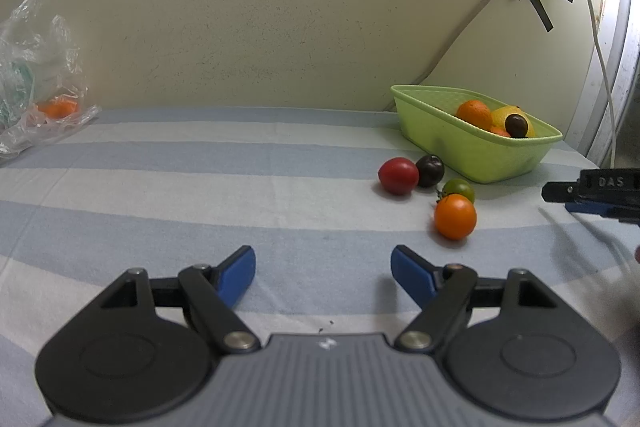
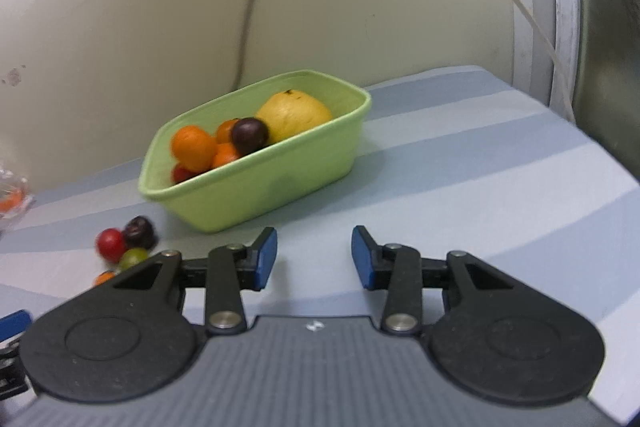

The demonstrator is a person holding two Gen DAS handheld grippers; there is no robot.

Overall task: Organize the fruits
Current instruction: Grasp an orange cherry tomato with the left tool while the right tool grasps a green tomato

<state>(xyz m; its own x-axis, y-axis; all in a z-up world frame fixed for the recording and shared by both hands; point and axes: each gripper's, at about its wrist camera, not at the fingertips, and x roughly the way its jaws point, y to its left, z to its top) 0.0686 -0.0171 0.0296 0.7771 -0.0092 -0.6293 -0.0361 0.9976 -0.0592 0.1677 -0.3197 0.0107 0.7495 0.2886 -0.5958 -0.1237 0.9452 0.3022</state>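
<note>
right gripper parted, empty | left gripper wide, empty | loose fruits lie far-left of right gripper, nearer than left | basket far.

Your left gripper: black linkage arms, blue fingertip pads, silver pivot screws behind pads, two round black discs either side of ribbed grey body, small white mark centred behind fingers. Your right gripper was built alike: blue pads, black links, silver screws, grey ribbed housing. From left camera, its black side bore white letters "DAS".
</note>
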